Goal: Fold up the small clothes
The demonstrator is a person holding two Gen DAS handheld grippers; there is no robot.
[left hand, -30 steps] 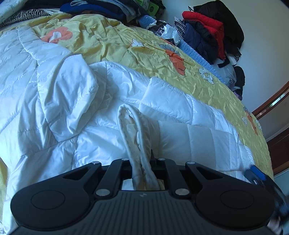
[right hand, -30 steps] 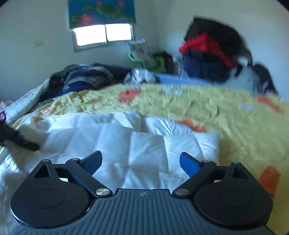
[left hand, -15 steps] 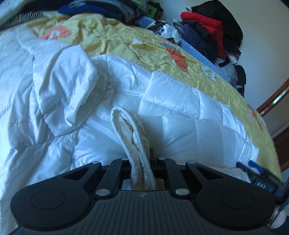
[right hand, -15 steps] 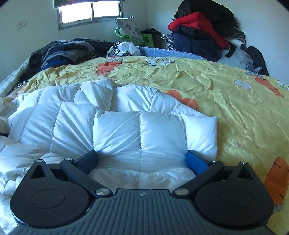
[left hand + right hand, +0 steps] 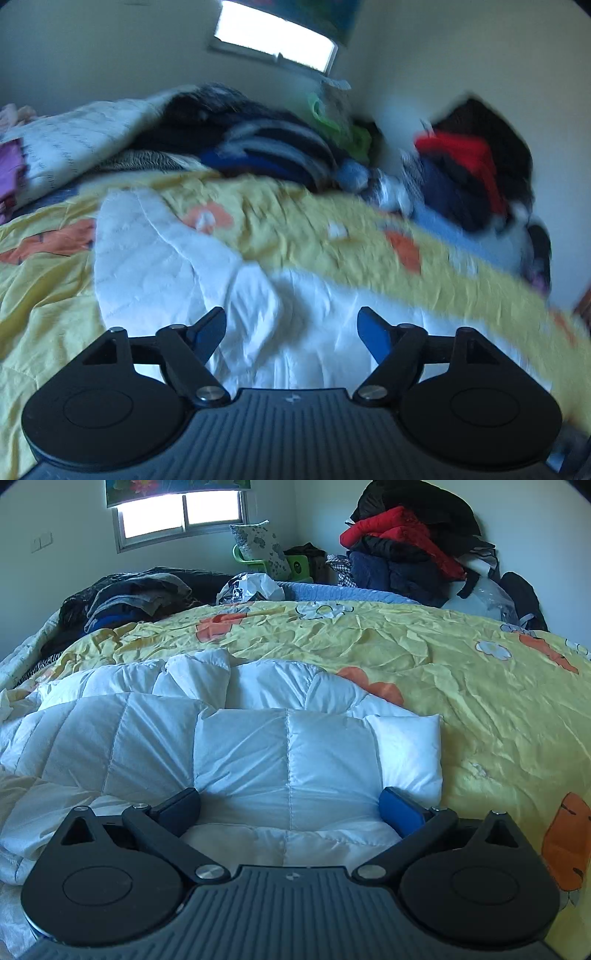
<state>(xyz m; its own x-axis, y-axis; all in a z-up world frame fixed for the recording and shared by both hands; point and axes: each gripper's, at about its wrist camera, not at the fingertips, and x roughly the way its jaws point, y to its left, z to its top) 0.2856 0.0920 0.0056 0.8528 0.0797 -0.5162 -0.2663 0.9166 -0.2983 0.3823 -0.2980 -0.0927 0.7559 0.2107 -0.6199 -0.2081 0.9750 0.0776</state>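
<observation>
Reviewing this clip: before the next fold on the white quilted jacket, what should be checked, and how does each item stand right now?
1. Left gripper free of fabric: ok, jaws open, nothing between them.
2. Right gripper ready to grasp: ok, jaws open, straddling the white quilted puffer jacket.
3. Jacket lying flat on the yellow flowered bedspread: not ok, panels bunched near the collar.
4. Left view sharp enough to aim: not ok, motion blur.
5. Right fingers touching the jacket: cannot tell.

The left hand-held gripper (image 5: 291, 330) is held spread and empty over a white quilted garment (image 5: 177, 273), with clothes piled (image 5: 266, 147) at 12 o'clock.
</observation>
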